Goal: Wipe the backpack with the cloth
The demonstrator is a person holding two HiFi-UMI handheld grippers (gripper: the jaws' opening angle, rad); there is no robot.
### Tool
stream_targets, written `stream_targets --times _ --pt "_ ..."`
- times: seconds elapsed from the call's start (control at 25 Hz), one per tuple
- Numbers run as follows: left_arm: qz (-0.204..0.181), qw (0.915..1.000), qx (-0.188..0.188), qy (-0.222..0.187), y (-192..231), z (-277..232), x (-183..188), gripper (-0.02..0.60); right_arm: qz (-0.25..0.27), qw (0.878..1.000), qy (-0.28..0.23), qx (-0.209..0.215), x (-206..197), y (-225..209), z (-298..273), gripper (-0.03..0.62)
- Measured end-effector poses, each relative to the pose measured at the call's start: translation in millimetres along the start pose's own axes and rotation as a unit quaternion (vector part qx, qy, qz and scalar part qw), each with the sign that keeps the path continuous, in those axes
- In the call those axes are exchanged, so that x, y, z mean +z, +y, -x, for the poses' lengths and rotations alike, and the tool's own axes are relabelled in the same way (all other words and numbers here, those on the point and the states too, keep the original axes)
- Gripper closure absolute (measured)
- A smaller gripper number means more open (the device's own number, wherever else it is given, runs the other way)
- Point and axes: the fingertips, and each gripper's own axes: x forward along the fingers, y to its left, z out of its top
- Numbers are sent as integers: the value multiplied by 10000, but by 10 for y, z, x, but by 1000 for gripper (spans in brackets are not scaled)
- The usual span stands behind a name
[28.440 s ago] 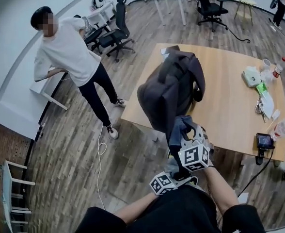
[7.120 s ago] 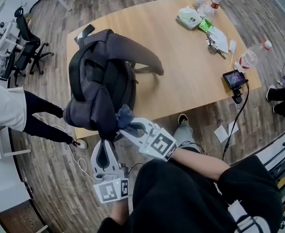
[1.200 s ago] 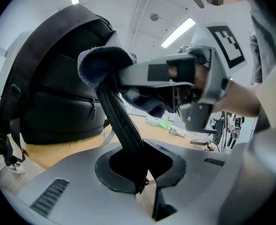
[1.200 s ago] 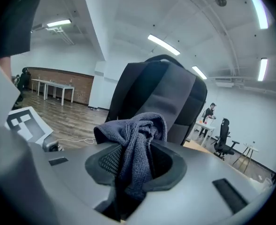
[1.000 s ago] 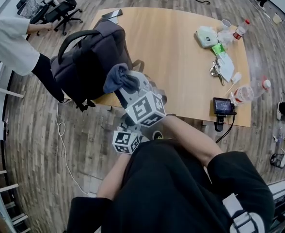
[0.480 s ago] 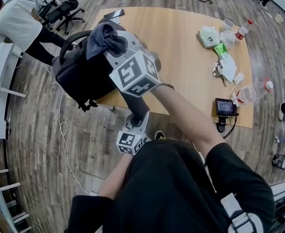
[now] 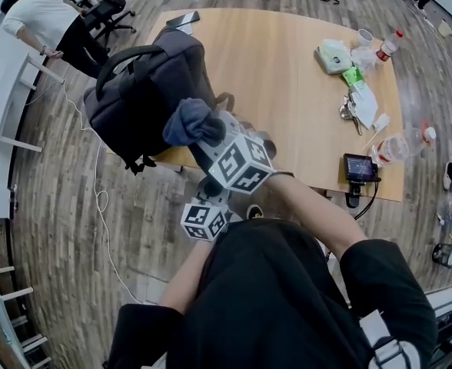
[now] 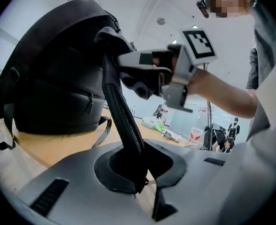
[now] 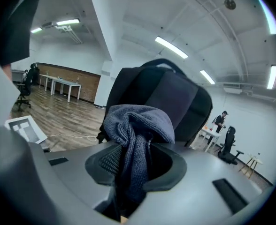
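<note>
The dark backpack (image 7: 145,91) is standing on a corner of the wooden bench (image 7: 287,75). The left gripper (image 8: 133,172) is pinching its black strap (image 8: 124,125). The right gripper (image 9: 133,170) is squeezing a blue-grey cloth (image 9: 138,121) just beside the backpack, hiding part of it. A phone (image 7: 181,19), a tissue pack (image 7: 332,56) and a bottle (image 7: 391,43) are lying further along.

1. A wooden table (image 7: 287,91) stands on the plank floor (image 7: 72,229).
2. A dark backpack (image 7: 145,91) stands upright at its near left corner, with a phone (image 7: 181,20) at the far left.
3. On the right side lie a white packet (image 7: 332,56), keys (image 7: 346,112) and a clear bottle (image 7: 399,146).
</note>
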Motion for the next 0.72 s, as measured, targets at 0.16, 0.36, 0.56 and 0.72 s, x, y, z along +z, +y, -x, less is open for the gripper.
stream_targets --times 0.16,0.36,0.56,0.72 --pt "199 9997 100 79 116 13 -28 522 -217 9955 625 673 -569 585 60 477" --pt "-69 9993 236 292 235 63 -66 522 -735 9819 1183 1286 -968 1008 252 477" --pt "-285 9989 210 321 206 106 -69 522 -1407 9698 1300 1510 -1014 1059 368 479" --pt "-212 9991 276 259 202 100 -38 522 -1281 9797 1114 1067 -929 907 256 477"
